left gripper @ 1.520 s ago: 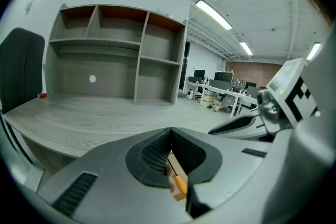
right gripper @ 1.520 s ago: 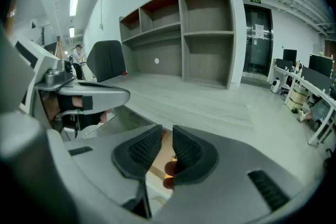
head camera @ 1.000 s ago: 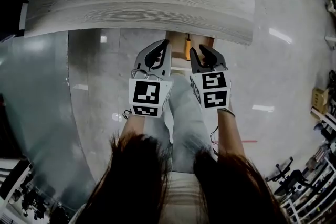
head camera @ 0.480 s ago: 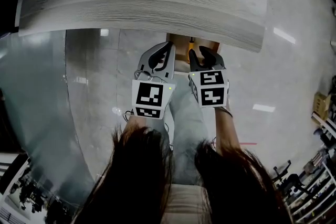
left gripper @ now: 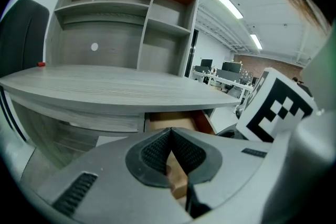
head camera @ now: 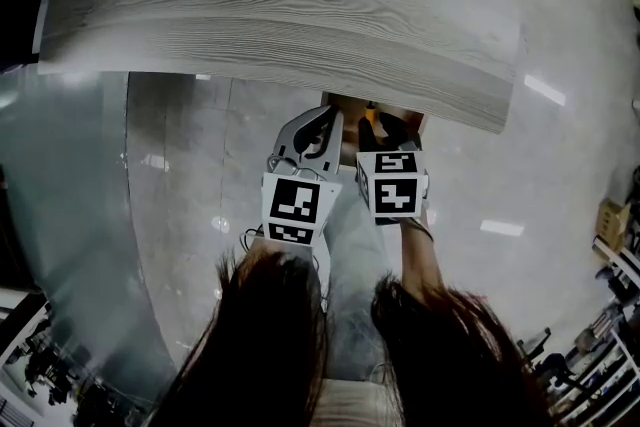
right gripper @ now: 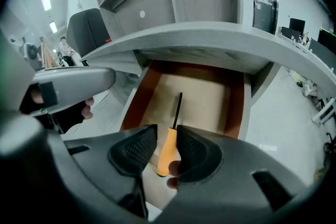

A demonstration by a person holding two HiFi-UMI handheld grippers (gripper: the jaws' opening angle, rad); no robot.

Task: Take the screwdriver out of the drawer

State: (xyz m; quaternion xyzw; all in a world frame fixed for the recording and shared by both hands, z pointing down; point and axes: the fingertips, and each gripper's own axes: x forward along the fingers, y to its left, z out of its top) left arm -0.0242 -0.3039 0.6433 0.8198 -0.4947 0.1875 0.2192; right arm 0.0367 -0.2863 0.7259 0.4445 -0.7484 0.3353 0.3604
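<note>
**A:** So why does the desk's [head camera: 280, 5] drawer [right gripper: 205, 97] stand open?

**B:** For access. The left gripper [left gripper: 170, 152], jaws together on nothing, idles alongside. The right gripper [right gripper: 165, 138], jaws narrowly apart, straddles the orange-handled screwdriver [right gripper: 169, 150] lying inside.

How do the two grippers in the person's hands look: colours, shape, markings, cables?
The left gripper has a light grey shell; the right gripper is darker grey. Both have curved jaws lined with black ribbed pads, and each carries a white cube printed with black square markers. A thin cable loops out behind the left gripper.
</note>
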